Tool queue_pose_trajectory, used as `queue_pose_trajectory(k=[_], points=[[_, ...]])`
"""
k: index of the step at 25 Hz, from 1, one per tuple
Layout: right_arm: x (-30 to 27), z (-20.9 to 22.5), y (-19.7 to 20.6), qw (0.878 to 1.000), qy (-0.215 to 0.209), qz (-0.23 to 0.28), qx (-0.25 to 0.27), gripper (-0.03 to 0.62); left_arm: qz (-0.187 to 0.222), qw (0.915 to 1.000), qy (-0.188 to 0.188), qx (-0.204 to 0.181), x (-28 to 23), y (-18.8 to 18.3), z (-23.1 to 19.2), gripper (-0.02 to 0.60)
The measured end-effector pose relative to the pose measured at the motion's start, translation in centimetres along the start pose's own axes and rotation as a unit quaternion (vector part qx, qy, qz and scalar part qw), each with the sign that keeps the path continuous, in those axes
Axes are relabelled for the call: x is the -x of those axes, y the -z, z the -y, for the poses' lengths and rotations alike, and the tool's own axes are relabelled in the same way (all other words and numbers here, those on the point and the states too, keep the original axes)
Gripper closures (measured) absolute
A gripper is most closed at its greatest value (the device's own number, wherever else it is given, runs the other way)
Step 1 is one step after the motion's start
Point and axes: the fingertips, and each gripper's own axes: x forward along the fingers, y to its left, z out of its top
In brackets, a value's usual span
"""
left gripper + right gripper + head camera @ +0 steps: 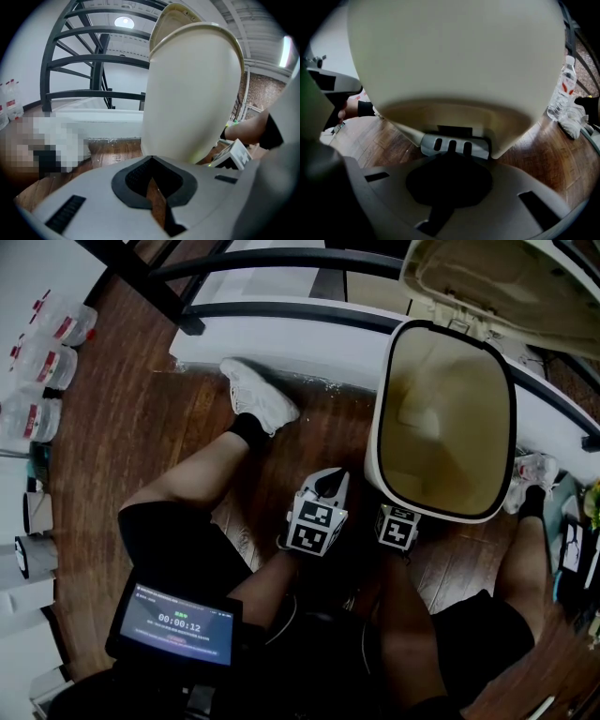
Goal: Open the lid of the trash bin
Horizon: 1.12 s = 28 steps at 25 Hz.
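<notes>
The cream trash bin (377, 427) stands on the wood floor between the person's legs. Its lid (506, 282) is tipped up and back, and the inside shows from above. In the left gripper view the bin (192, 93) rises just ahead, with the lid (171, 18) raised behind it. My left gripper (331, 480) hovers beside the bin's left front, shut and holding nothing. My right gripper (397, 514) is at the bin's front base, shut. In the right gripper view my right gripper (451, 158) has its tips against the grey slotted foot pedal (454, 145).
The person's bare legs and white shoes (262, 395) flank the bin. A dark metal railing (281, 310) over a white ledge runs behind it. Water bottles (42, 362) stand at the far left, and one more bottle (562, 89) at the right. A lit screen (178, 620) sits near the lap.
</notes>
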Motion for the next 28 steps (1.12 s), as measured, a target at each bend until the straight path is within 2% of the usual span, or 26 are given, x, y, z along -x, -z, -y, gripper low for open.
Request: queue_pose_trajectory(k=[28], points=[[0.35,-0.04,-0.11,1.0,0.008,-0.009,0.002,0.589,-0.001,1.0,0.002,0.0,-0.01,0.16,-0.03,0.583]])
